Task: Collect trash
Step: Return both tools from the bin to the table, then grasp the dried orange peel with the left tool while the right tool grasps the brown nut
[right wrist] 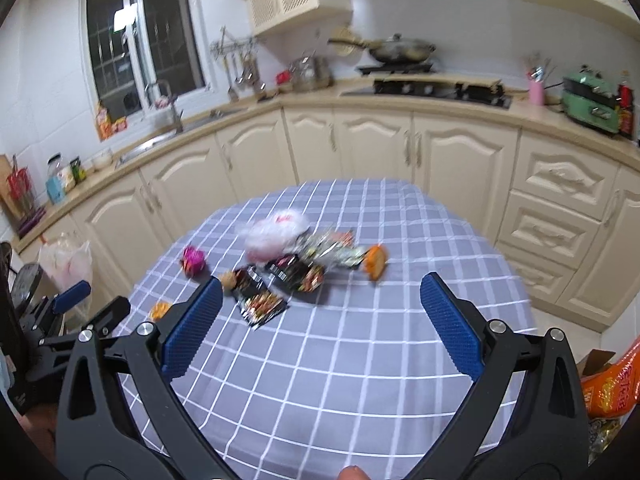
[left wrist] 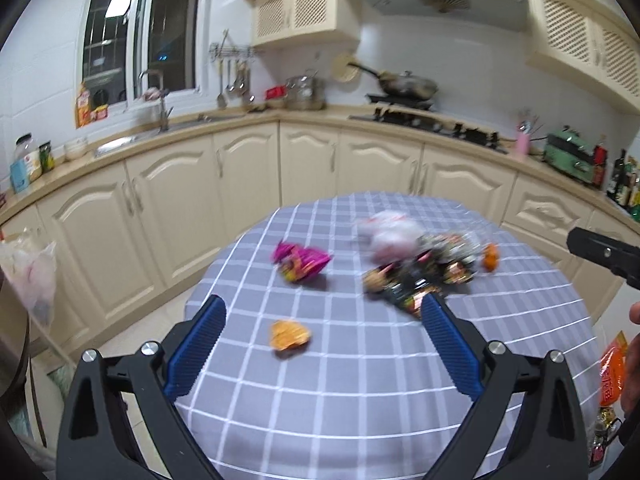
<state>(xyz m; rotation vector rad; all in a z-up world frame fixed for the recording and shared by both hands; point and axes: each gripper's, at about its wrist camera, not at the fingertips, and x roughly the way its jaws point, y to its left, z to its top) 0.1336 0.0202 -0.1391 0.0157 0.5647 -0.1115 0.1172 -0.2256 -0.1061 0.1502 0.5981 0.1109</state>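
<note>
Hovering above a round table (left wrist: 360,400) with a checked cloth, both grippers stand wide and empty: the left gripper (left wrist: 323,340) over the near left part, the right gripper (right wrist: 321,320) over the near middle. All the trash lies on the cloth, none collected yet. An orange wrapper (left wrist: 289,335) sits nearest, between the left jaws in that view; a pink wrapper (left wrist: 300,263) lies farther back. To the right is a heap: a white plastic bag (right wrist: 276,232) touching dark snack packets (right wrist: 276,284), with an orange scrap (right wrist: 376,262) just beside it.

Both views are blurred, so the aim may be off. The wrappers look thin and flat, and jaws closing on one could pinch the cloth too and drag the rest. A grab into the heap could scatter packets or push the orange scrap toward the edge. Crinkly film may slip from the pads. A hanging bag (left wrist: 32,276) at far left is possibly the bin, though I cannot tell; a loose hold could drop trash on the way.
</note>
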